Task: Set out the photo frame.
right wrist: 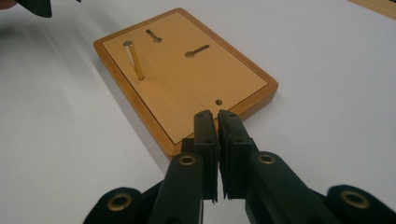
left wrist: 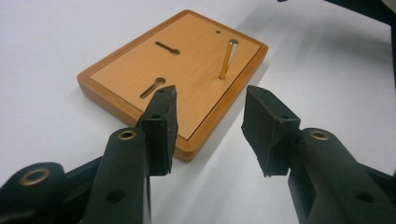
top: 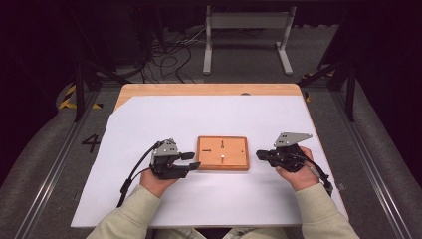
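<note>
Wooden board (top: 223, 153) was what we had between our two hands, lying flat on the white sheet (top: 209, 119) that covered the table (top: 149, 89), near the middle of the sheet's front half. We held it level, with its long sides running left to right in the high view.

At the far left, our left gripper (top: 191, 161) lay on its side with its tips just beside the board's left edge, apart from it as far as we could tell. Its jaws stood spread with nothing between them; in the left gripper view (left wrist: 209, 119) we saw the board's near corner and bare sheet through the gap.

On the board itself we found a brass peg (left wrist: 228, 59) standing upright in its hole, leaning slightly in both gripper views. Two keyhole-shaped slots (left wrist: 152, 87) were cut into the surface, and a small round hole (right wrist: 218, 101) sat near the corner closest to our right hand.

At the right, our right gripper (top: 260, 153) pointed at the board's right edge, just short of touching. Its jaws were pressed together on nothing, as the right gripper view (right wrist: 217, 116) showed, with only a thin seam between the pads.
</note>
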`<state>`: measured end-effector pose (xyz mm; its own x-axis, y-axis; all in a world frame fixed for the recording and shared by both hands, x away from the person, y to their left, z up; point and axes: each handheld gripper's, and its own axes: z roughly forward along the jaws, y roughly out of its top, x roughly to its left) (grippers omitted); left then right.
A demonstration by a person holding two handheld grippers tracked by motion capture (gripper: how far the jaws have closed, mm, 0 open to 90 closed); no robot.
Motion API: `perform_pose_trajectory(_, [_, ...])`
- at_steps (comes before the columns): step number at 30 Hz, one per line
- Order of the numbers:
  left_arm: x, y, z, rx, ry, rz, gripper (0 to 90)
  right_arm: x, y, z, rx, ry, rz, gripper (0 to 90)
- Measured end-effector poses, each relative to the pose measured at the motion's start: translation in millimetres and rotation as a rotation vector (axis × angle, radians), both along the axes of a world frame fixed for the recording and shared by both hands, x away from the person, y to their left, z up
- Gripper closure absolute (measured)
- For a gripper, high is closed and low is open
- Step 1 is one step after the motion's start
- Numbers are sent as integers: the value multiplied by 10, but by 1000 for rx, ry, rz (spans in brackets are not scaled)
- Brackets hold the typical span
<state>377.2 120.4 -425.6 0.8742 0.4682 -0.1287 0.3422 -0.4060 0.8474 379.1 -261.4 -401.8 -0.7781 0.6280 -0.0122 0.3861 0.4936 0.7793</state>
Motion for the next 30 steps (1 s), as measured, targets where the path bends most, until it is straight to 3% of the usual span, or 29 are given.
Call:
perform_pose_trajectory(5, [-7,-58,21,-28,-5,-12,514,0,-28,11,19,-8,-11,838])
perform_pose_trajectory(7, [18,-122,36,-55,34,-10,487,0,-45,14,26,-9,-13,830])
perform_pose_trajectory(9, [30,-157,44,-56,50,-8,455,1,-65,19,35,-5,-18,828])
perform_pose_trajectory(13, [58,-247,41,-74,86,-7,439,-8,-93,46,97,14,-13,828])
perform_pose_trajectory(17, [109,-350,-18,-73,92,-3,420,-33,-105,84,129,0,-5,826])
perform_pose_trajectory(20, [133,-413,-56,-62,84,1,410,-40,-124,77,126,7,-11,822])
perform_pose_trajectory(27, [149,-578,-143,-47,-8,3,399,-55,-202,78,122,7,-58,762])
perform_pose_trajectory(30, [176,-645,-152,-37,1,-10,421,-66,-244,79,130,10,-74,752])
